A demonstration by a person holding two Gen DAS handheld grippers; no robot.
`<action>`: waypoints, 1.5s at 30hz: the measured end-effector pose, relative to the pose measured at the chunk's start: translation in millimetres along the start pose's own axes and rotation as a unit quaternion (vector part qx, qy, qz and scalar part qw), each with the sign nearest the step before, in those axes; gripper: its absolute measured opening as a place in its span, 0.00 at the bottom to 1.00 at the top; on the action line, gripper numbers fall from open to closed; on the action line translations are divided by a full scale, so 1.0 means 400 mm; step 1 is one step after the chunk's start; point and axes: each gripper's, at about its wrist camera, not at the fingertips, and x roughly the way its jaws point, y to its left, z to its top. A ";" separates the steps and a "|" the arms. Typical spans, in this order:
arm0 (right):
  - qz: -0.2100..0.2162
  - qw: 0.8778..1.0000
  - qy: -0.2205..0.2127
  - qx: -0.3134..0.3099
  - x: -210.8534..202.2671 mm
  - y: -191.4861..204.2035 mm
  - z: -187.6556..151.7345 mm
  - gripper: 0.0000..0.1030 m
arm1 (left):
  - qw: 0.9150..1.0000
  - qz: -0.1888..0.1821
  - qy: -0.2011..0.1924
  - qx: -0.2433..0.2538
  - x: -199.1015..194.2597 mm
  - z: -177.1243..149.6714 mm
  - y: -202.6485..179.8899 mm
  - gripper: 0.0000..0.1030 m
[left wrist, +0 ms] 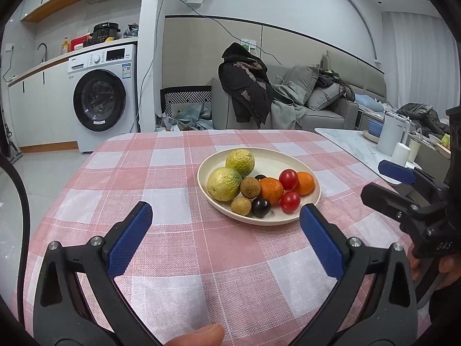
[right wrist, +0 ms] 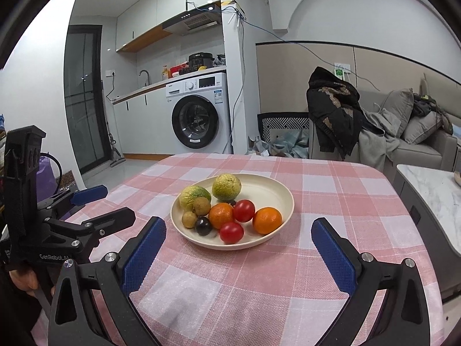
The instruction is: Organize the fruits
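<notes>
A shallow cream plate (right wrist: 283, 194) sits mid-bench on a pink-and-white checked cloth (right wrist: 230, 288), holding two yellow-green guavas (right wrist: 226, 186), two oranges (right wrist: 267, 219), two red cherry tomatoes (right wrist: 231, 232), brown longans (right wrist: 189, 219) and dark grapes (right wrist: 203, 225). The left gripper (left wrist: 224, 225) and right gripper (right wrist: 239, 240) hover near the plate's front rim, jaws released and empty.

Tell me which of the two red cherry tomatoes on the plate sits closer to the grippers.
The front cherry tomato, by the plate rim facing both open grippers. The other cherry tomato sits farther back, between the two oranges.
</notes>
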 end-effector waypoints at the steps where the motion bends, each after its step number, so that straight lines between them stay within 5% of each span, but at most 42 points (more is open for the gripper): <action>1: -0.001 1.000 -0.004 -0.003 -0.004 0.003 -0.001 1.00 | 1.000 0.001 0.000 -0.003 0.000 0.000 0.001 0.99; 45: 0.009 1.000 -0.005 -0.016 0.004 0.017 -0.001 1.00 | 1.000 0.004 0.004 -0.007 0.014 -0.003 0.011 0.99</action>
